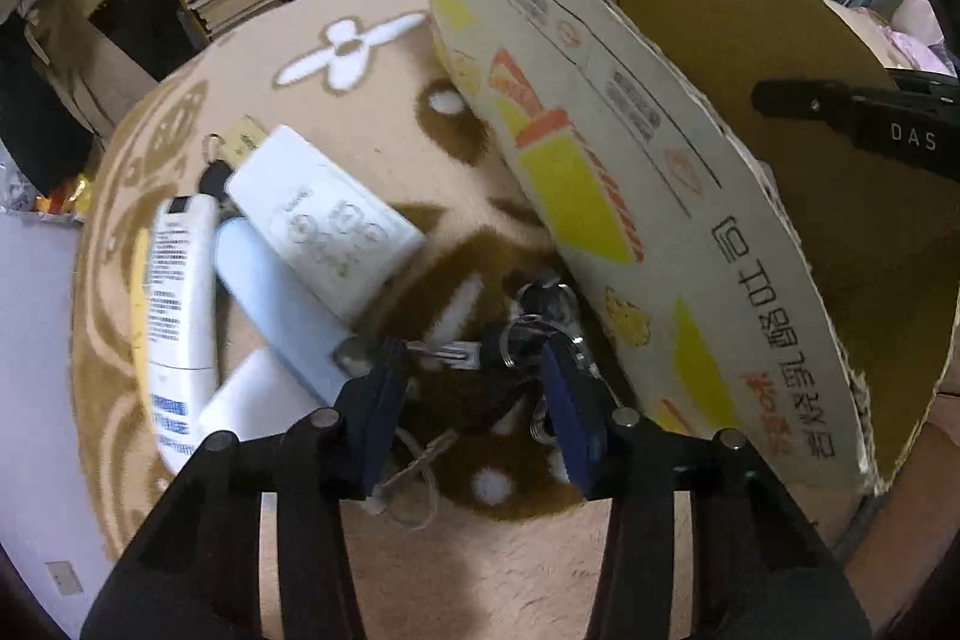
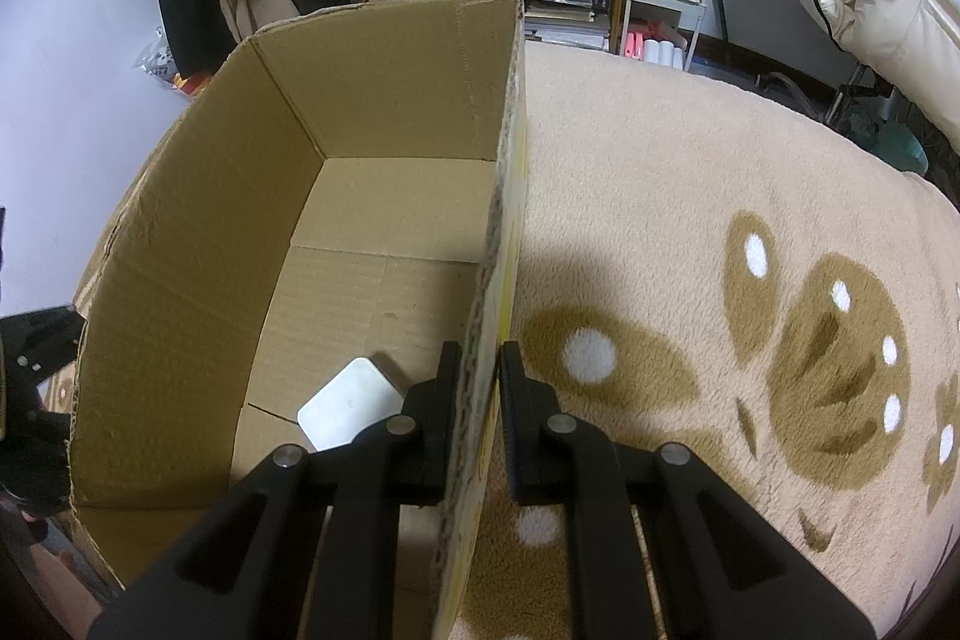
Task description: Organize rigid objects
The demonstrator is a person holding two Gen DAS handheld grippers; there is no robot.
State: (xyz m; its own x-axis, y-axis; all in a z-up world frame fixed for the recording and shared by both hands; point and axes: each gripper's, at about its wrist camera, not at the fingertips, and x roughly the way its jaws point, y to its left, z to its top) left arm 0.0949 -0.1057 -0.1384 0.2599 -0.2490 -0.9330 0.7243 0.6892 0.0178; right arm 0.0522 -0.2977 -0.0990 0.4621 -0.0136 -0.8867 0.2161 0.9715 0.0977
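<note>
Clamping the cardboard box (image 2: 384, 196) wall — right gripper (image 2: 480, 382), left gripper (image 1: 468, 376) spread wide over keys (image 1: 540, 322) — blanket (image 2: 690, 196) beneath.

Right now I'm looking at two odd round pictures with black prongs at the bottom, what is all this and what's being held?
No robot here: a person holds a two-finger gripper in each hand, each with a wide-angle camera looking along its fingers, hence the round pictures.

The left camera view shows the left gripper, jaws open, low over a bunch of keys on a patterned blanket. Beside the keys lie a white remote, a white box and a pale tube, all next to a cardboard box.

The right camera view shows the right gripper with its jaws either side of that box's wall; whether they pinch it is unclear. Inside lies one white flat object.
</note>
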